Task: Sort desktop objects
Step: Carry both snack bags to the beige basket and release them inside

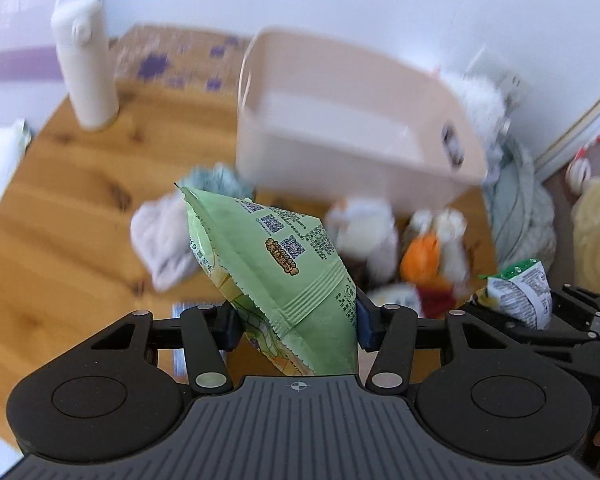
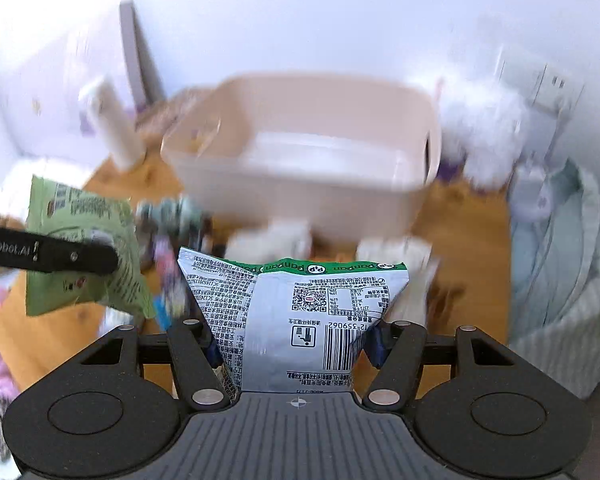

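My left gripper (image 1: 296, 328) is shut on a light green snack packet (image 1: 276, 264), held above the wooden table. My right gripper (image 2: 296, 340) is shut on a white snack packet with a green top band (image 2: 296, 312). Both hold their packets in front of a beige plastic bin (image 1: 340, 120), which looks empty (image 2: 300, 148). The right gripper with its packet (image 1: 520, 292) shows at the right of the left wrist view. The left gripper's finger (image 2: 52, 256) and green packet (image 2: 80, 248) show at the left of the right wrist view.
A white bottle (image 1: 84, 72) stands at the back left of the wooden table (image 1: 60, 220). Small toys, an orange piece (image 1: 420, 256) and a crumpled cloth (image 1: 164, 240) lie before the bin. A pale fabric basket (image 2: 560, 272) sits at the right. The frames are motion-blurred.
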